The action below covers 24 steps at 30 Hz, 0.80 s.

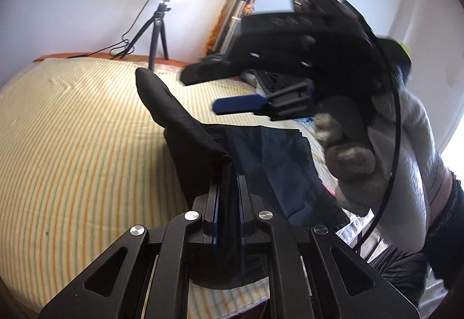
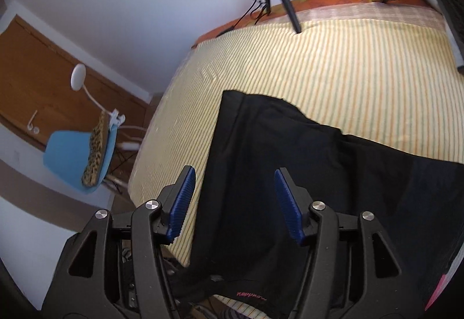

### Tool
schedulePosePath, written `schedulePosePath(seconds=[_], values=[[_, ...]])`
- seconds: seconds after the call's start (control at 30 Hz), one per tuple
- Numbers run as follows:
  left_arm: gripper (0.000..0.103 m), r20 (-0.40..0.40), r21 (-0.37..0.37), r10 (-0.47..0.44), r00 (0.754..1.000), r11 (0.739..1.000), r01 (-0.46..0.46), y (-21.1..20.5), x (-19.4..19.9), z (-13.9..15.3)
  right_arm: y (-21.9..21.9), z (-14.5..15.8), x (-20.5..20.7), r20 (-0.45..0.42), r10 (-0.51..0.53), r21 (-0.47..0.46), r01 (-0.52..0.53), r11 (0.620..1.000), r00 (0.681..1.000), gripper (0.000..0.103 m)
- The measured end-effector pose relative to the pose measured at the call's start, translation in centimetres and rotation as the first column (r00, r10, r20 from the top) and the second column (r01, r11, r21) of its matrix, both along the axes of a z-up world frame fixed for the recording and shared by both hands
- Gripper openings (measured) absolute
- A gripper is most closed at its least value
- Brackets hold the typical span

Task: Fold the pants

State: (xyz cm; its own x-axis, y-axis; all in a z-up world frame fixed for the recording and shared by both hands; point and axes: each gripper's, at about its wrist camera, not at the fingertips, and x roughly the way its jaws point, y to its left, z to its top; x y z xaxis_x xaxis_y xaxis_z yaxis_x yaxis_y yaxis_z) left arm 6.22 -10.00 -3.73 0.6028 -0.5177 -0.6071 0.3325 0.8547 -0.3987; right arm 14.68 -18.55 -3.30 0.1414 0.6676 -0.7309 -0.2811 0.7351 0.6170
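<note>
The black pants (image 2: 290, 162) lie across the near edge of the striped bed (image 2: 333, 63). My left gripper (image 1: 229, 174) is shut on a fold of the pants (image 1: 185, 127) and lifts it off the bed, so the cloth drapes away from the jaws. My right gripper (image 2: 235, 191) is open above the pants, its blue pads (image 2: 182, 200) apart with nothing between them. It also shows in the left wrist view (image 1: 240, 104), held by a gloved hand over the bed to the right.
A ring light on a tripod (image 1: 159, 26) stands at the bed's far edge by the wall. A steel flask (image 1: 235, 14) and dark items sit at the far right. A blue chair (image 2: 75, 159) stands left of the bed.
</note>
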Motion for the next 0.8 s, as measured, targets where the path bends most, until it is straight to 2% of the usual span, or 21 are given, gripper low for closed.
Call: schedulePosePath(seconds=[0.27,0.33,0.4,0.47,0.53,0.57,0.67,0.8], values=[[0.008,0.01,-0.02,-0.02,1.0,1.0,0.02,-0.9,0.2,0.0,3.6,-1.0,0.0,-0.022,0.084,-0.124,-0.086,0.989,0.996,0.06],[0.008,0.015,-0.018,-0.024,1.0,1.0,0.024,-1.0,0.2,0.0,4.0,-1.4,-0.2,-0.001,0.086,-0.192,-0.085,0.978,0.996,0.059],[0.008,0.018,-0.016,-0.03,0.999,0.999,0.03,-1.1,0.2,0.0,3.9,-1.7,-0.2,0.01,0.076,-0.249,-0.071,0.966,0.997,0.052],[0.008,0.02,-0.009,-0.04,0.999,0.999,0.04,-1.5,0.1,0.1,3.0,-1.9,-0.2,0.003,0.062,-0.22,-0.059,0.974,0.998,0.029],[0.008,0.014,-0.02,-0.053,0.999,0.998,0.053,-1.3,0.0,0.1,2.1,-1.5,-0.3,0.011,0.039,-0.191,-0.036,0.981,0.999,0.017],[0.013,0.003,-0.041,-0.062,0.998,0.997,0.062,-1.1,-0.1,0.2,1.7,-1.4,-0.5,0.023,0.034,-0.191,-0.029,0.981,0.999,0.012],[0.023,-0.035,-0.096,-0.101,0.994,0.991,0.097,-0.2,-0.7,0.7,0.1,-0.9,-0.9,0.047,0.005,-0.161,0.002,0.987,0.999,0.009],[0.041,-0.002,-0.126,-0.146,0.989,0.981,0.145,2.5,-2.3,2.2,-3.7,-0.8,-1.4,0.041,-0.066,-0.085,0.07,0.994,0.997,0.008]])
